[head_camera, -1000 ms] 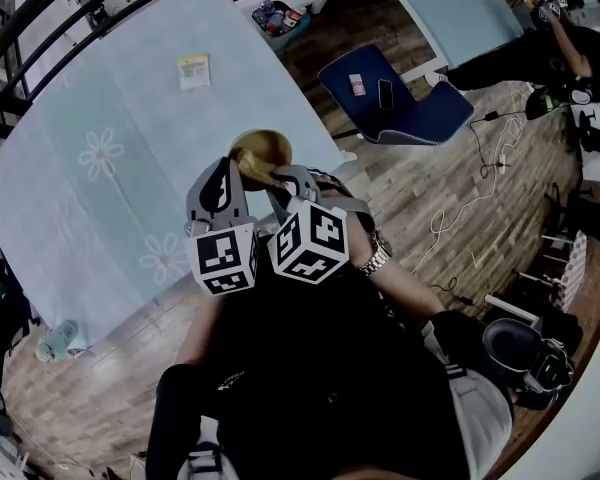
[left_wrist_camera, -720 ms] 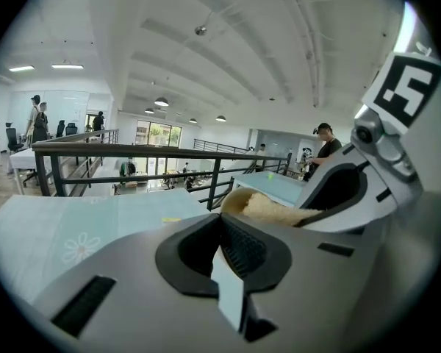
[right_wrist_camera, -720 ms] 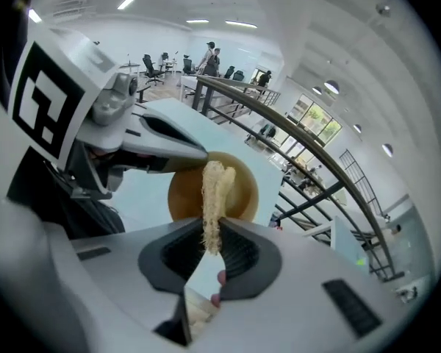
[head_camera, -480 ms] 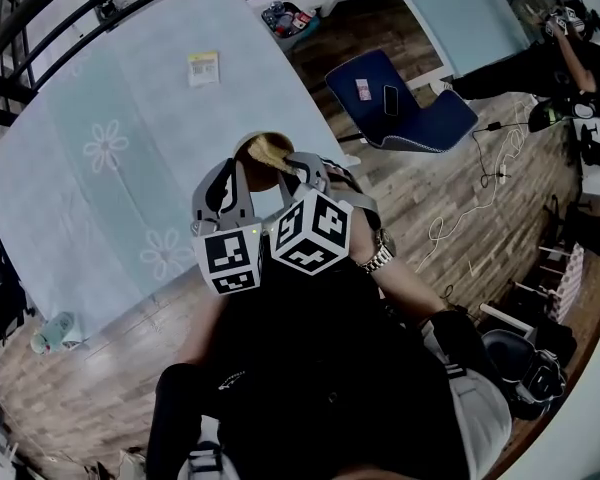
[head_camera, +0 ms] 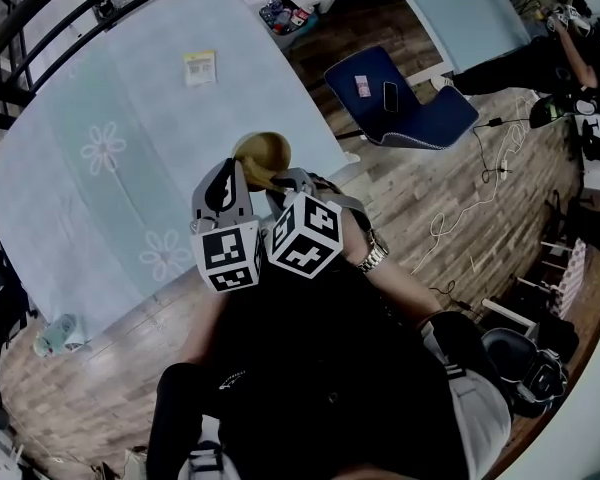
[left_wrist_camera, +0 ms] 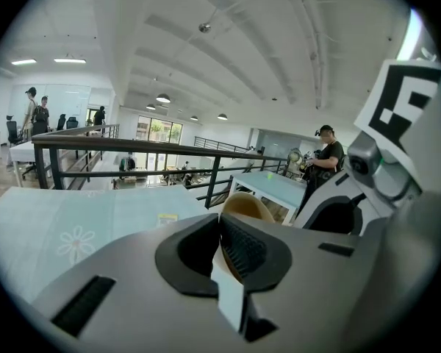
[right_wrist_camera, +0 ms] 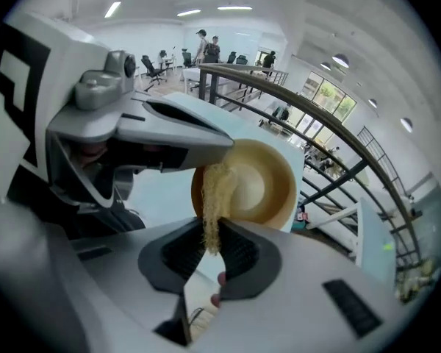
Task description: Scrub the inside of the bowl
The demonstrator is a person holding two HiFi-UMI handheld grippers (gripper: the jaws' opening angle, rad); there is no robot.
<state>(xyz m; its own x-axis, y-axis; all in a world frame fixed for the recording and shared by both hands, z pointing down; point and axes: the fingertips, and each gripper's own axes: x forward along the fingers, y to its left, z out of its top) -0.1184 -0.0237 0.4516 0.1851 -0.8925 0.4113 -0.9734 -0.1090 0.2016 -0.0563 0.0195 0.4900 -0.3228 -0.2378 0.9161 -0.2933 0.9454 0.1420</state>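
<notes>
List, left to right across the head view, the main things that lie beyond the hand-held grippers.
yellow label → bowl → blue chair → white cable

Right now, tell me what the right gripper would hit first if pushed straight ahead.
The bowl: the scrubber clamped in the right gripper reaches into it, so the jaws would likely meet its inner wall next, though depth is unclear.

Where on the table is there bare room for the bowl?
Most of the table is bare: the wide stretch left of the yellow card, down to the flower prints. Crowded only near its right corner, around the held bowl.
</notes>
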